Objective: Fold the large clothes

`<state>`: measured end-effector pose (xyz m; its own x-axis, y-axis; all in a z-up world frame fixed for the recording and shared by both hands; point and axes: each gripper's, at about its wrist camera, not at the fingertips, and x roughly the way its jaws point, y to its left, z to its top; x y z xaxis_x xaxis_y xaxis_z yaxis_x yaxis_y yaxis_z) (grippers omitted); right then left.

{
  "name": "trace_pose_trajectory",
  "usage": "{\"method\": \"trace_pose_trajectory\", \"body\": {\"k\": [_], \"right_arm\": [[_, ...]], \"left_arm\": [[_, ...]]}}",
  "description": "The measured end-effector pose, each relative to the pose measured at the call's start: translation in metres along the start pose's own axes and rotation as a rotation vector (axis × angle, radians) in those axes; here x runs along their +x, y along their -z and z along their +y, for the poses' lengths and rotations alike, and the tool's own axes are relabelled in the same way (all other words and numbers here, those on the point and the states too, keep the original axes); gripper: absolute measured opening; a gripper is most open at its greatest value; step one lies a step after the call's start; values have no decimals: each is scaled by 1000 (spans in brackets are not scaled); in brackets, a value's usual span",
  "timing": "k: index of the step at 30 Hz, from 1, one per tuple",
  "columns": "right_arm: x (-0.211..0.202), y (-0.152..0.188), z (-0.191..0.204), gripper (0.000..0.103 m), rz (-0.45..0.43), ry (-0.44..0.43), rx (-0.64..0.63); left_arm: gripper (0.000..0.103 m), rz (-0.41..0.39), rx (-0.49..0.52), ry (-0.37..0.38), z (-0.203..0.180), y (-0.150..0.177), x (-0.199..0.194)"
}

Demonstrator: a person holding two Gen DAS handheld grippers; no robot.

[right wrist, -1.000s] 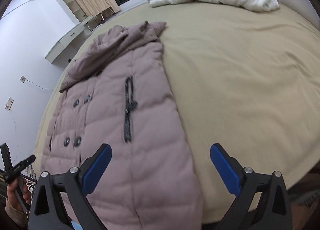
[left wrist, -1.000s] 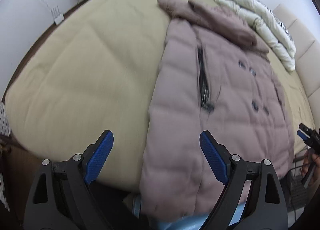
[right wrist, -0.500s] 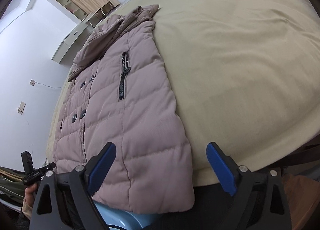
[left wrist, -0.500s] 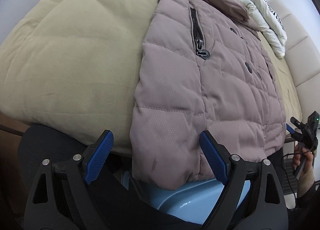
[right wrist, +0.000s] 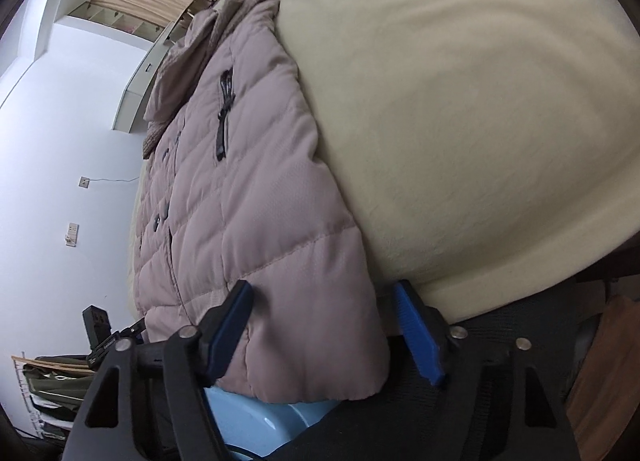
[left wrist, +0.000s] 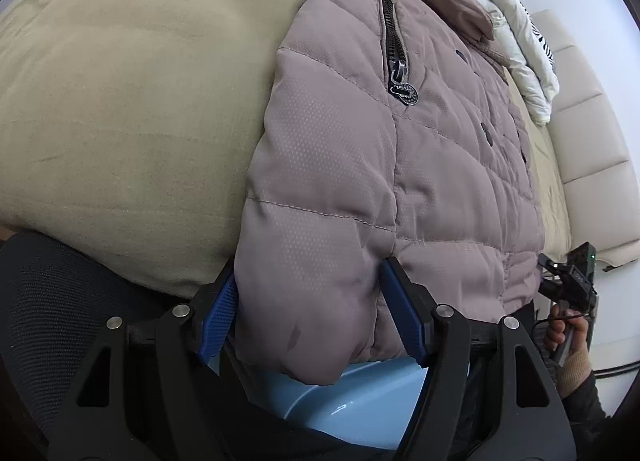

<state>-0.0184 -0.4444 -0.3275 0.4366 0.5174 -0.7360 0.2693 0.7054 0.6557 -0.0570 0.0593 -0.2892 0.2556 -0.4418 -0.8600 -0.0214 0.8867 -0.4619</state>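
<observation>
Left wrist view: your left tongs (left wrist: 310, 313) straddle the bottom hem corner of the coat (left wrist: 360, 165), blue ribbed pads (left wrist: 402, 317) pressed against the puffy fabric on both sides, jaws part-closed and pinching that padded corner. Coat is mauve quilted down, matte woven shell with a fine dotted texture, stitched into soft rectangular baffles. It lies flat along the bed (left wrist: 120, 101), hem hanging over the near edge. Black metal pocket zipper (left wrist: 396, 57) with a round pull runs up the panel; small dark buttons (left wrist: 488, 133) further right. Ribbed knit collar at the far end. Bed cover is beige, soft, faintly creased. White puffy duvet (left wrist: 516, 37) bunched at far right beside a cream padded headboard (left wrist: 588, 141). Glossy pale-blue plastic tub (left wrist: 360, 401) under the hem. Your right tongs (left wrist: 572, 281) show at the right edge, small; can't tell their jaws from here.

Right wrist view: your right tongs (right wrist: 324, 325) bracket the other hem corner of the coat (right wrist: 256, 189). Left pad dents the quilting; right pad (right wrist: 418, 335) sits just beside the coat's edge, gap unclear, so jaws are narrowed around the corner but a firm grip can't be confirmed. Beige bed (right wrist: 460, 101) fills the right, blurred. Blue tub (right wrist: 256, 425) below. White wall (right wrist: 60, 141) left.
</observation>
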Motion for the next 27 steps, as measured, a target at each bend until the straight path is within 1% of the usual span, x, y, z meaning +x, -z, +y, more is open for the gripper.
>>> {"method": "trace_pose_trajectory", "body": {"k": [3,4,5,6,7,8,9,10,11,12,13,15,16,18,22,27], "right_arm": [[9,2,0,63,29,-24,4],[9,3,0,62,29,-28,4],[9,3,-1,60,28,-38,9],[9,3,-1,58,30,-48,15],[8,3,-1,55,33,-59,21],[9,3,-1,47,39,-70,24],[9,4,0,39,44,-80,21],[8,4,3,36,43,-81,11],[7,4,6,30,41,-81,-1],[6,4,8,25,39,-80,-8],[6,5,11,23,35,-73,-16],[5,5,16,17,30,-58,-26],[5,5,18,16,27,-51,-31],[3,6,25,12,19,-27,-51],[-6,11,33,10,3,5,-78],[-22,24,50,9,-5,4,-106]], "left_arm": [[67,19,-23,18,0,2,4],[62,26,-31,28,-1,3,7],[59,34,-34,37,-2,4,9],[54,35,-33,35,-3,4,9],[46,36,-31,34,-5,5,10],[42,39,-29,36,-7,5,11],[36,39,-28,35,-10,5,11],[32,40,-27,33,-11,5,11],[29,39,-25,26,-12,4,11],[25,38,-23,24,-12,4,11],[21,34,-24,27,-14,4,10],[15,25,-19,31,-14,4,7],[12,18,-9,30,-17,4,3],[10,12,6,28,-18,3,-2],[7,-2,26,26,-25,7,-14],[7,8,50,32,-34,16,-35]]}}
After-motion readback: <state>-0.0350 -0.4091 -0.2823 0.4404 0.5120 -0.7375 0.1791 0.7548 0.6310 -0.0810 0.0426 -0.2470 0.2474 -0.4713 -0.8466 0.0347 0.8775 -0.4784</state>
